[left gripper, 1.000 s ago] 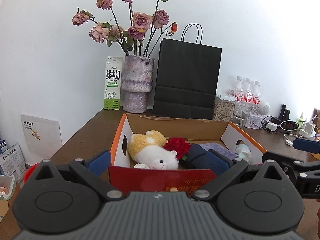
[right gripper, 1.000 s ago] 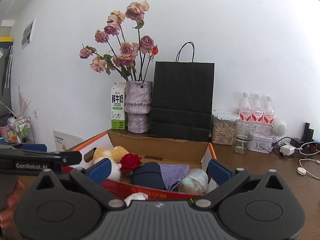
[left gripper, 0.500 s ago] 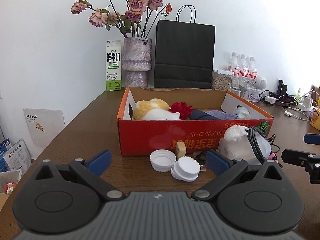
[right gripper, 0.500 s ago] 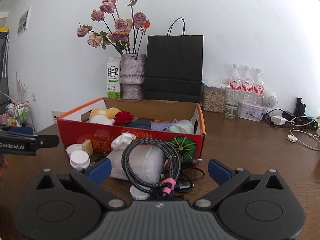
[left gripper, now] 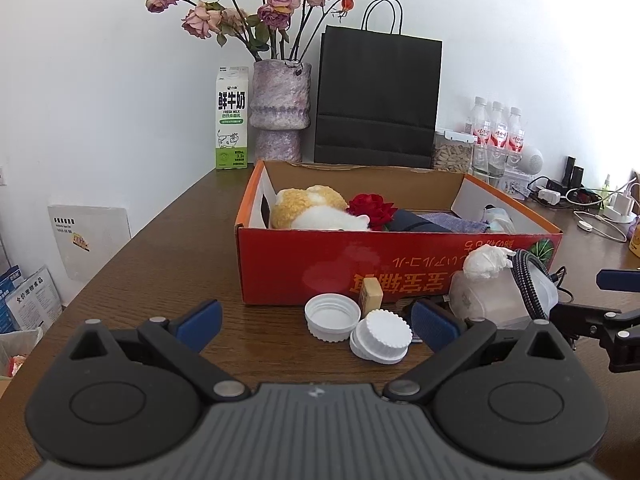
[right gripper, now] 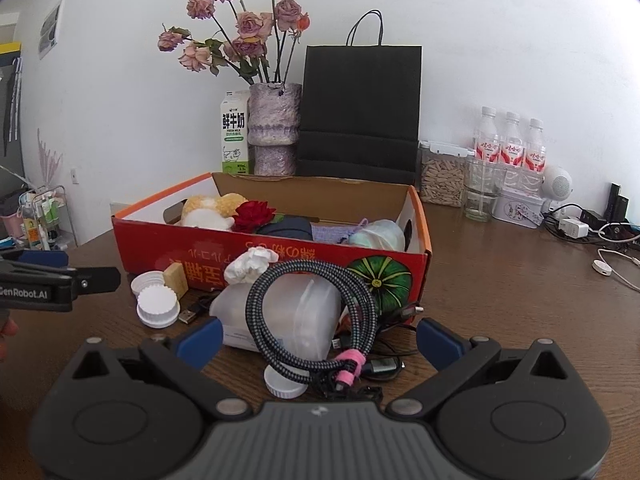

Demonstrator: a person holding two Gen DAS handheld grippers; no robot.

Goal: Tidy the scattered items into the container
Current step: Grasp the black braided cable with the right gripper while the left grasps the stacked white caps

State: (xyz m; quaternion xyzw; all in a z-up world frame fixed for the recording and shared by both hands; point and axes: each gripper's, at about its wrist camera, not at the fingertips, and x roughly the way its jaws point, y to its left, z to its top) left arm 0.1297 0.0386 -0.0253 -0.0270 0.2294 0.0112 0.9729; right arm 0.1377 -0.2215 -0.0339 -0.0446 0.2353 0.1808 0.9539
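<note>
The red cardboard box [left gripper: 304, 268] holds a plush toy [left gripper: 312, 208], a red rose [left gripper: 372, 208] and folded cloths. Loose items lie on the table before its front wall: two white lids [left gripper: 332, 316], a beige block [left gripper: 370, 292], a crumpled tissue [right gripper: 250, 264] on a translucent plastic container [right gripper: 288, 320], a coiled braided cable [right gripper: 360, 304] and a small white cap [right gripper: 284, 386]. My left gripper [left gripper: 316, 324] is open just short of the lids. My right gripper [right gripper: 320, 340] is open, low behind the cable coil. Neither holds anything.
A milk carton [left gripper: 232, 120], a vase of dried roses [left gripper: 280, 112] and a black paper bag [left gripper: 376, 100] stand against the wall behind the box. Bottles, a jar, chargers and cables [right gripper: 600, 232] crowd the back right. The table's left edge [left gripper: 100, 272] drops off.
Both grippers have pulled back from over the box and come down to table height in front of it. The lids, cable and container came into view. Both stayed open.
</note>
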